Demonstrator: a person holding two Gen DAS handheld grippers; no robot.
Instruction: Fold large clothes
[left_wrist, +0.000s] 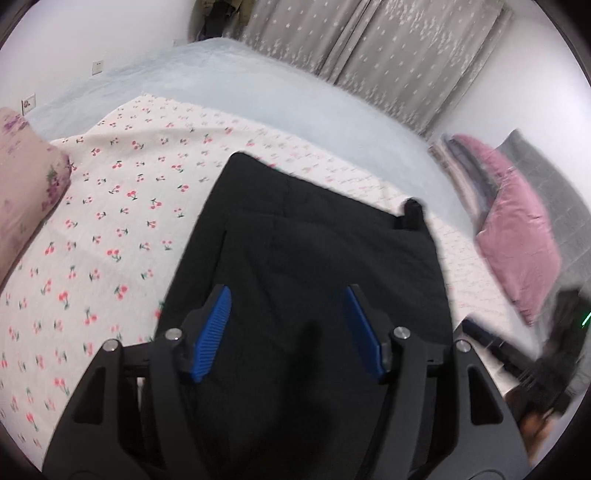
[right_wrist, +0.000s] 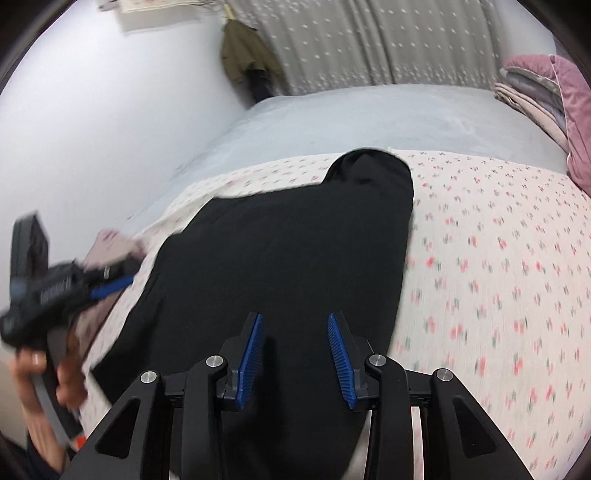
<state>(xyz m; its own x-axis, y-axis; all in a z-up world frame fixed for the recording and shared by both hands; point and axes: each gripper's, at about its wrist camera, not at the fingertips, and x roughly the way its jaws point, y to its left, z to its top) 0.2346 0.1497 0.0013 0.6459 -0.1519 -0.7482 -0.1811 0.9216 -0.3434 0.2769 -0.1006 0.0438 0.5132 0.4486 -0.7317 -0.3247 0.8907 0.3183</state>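
Observation:
A black garment (left_wrist: 314, 240) lies folded flat on a white cherry-print sheet (left_wrist: 110, 221), with a small tab sticking up at its far right corner. My left gripper (left_wrist: 287, 295) hovers over its near part, blue pads wide apart, nothing between them. In the right wrist view the same black garment (right_wrist: 288, 240) stretches away from me, narrowing at the far end. My right gripper (right_wrist: 295, 319) stands open above its near end, pads apart and gripping nothing. The left gripper (right_wrist: 114, 280) shows blurred at the left, held by a hand (right_wrist: 37, 369). The right gripper (left_wrist: 491, 339) is a dark blur at the right edge.
The cherry-print sheet (right_wrist: 498, 277) lies on a pale blue bed cover (left_wrist: 240, 85). A floral pillow (left_wrist: 26, 177) sits at the left, a pink pillow (left_wrist: 517, 236) and folded bedding (right_wrist: 528, 96) at the right. Grey curtains (left_wrist: 388, 48) and white walls stand behind the bed.

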